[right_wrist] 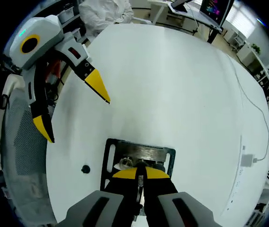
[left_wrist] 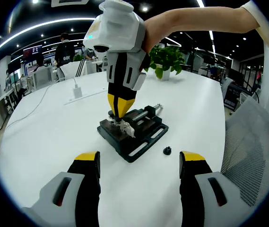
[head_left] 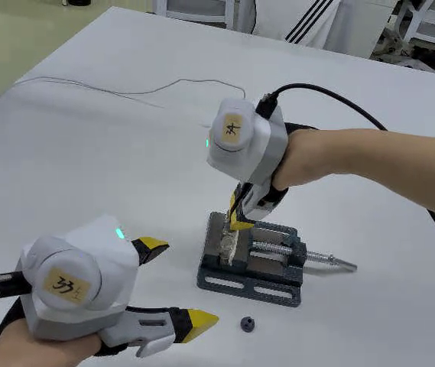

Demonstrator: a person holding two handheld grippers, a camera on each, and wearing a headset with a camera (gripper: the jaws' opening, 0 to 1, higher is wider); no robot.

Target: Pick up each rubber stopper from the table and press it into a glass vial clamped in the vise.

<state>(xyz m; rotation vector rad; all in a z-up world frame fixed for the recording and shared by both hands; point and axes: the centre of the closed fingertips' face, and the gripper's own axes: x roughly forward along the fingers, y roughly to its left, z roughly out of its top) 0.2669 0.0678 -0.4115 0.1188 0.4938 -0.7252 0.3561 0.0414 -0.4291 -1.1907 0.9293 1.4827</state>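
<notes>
Right claw [head_left: 239, 222], jaws together, points down at the vial [right_wrist: 123, 163] in the vise [head_left: 251, 284] just below; an off-centre push could crack the glass. Left claw [head_left: 180, 281], jaws apart, hovers; a stopper [head_left: 247, 324] lies on the worktop [head_left: 87, 153] just past its tips.

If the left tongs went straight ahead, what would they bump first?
Probably the black vise, which sits right ahead between the open left tongs. The little rubber stopper lies close beside that path, so one tip might brush it; depth is hard to judge.
</notes>
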